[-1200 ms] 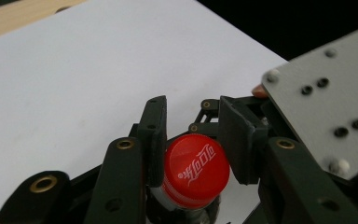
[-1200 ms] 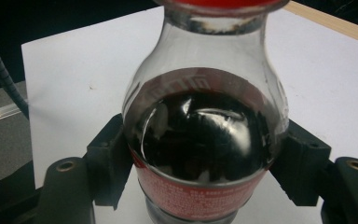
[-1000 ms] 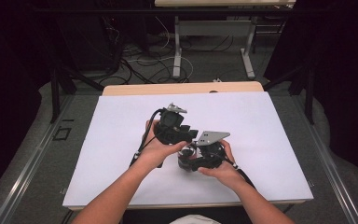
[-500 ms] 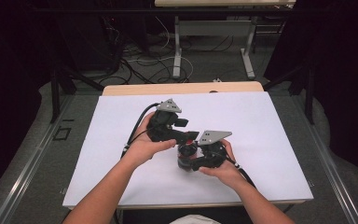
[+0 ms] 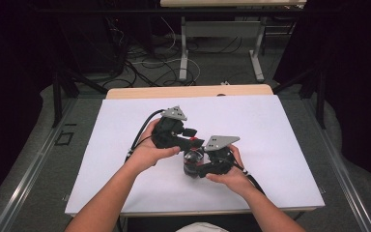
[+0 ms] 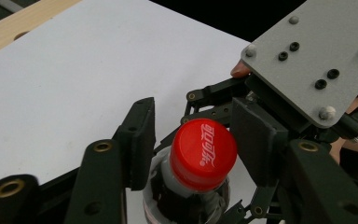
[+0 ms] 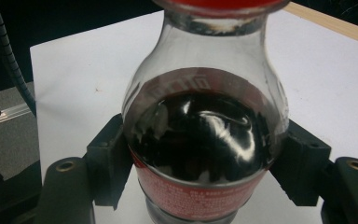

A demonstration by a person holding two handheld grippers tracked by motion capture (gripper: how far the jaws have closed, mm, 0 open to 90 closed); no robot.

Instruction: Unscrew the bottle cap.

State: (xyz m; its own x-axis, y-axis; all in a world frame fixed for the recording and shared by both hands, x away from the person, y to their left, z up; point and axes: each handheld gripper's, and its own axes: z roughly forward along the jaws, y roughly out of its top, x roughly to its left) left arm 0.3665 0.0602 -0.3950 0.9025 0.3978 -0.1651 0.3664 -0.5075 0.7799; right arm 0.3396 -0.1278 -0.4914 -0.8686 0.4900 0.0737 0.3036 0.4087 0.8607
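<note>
Cola bottle (image 7: 205, 140) stands on the white bench (image 5: 280, 125), clamped at its body between the right gripper's (image 5: 207, 166) jaws. Left gripper (image 6: 191, 149) sits over the red cap (image 6: 204, 153); its jaws, just closing, flank the cap, the right pad touching, the left a little apart.

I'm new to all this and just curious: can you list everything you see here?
bottle: one, clear with dark drink and red label, upright on the sheet.
cap: one, red with white lettering, on the bottle.
sheet: one, white, covering the table.
table: one, light wood, its edge past the sheet.
cables: several, on the floor behind.
left tongs: black, jaws either side of the cap, a gap on one side; just been closing.
right tongs: black, clamped on the bottle's body.
hands: two, holding the tongs.
</note>
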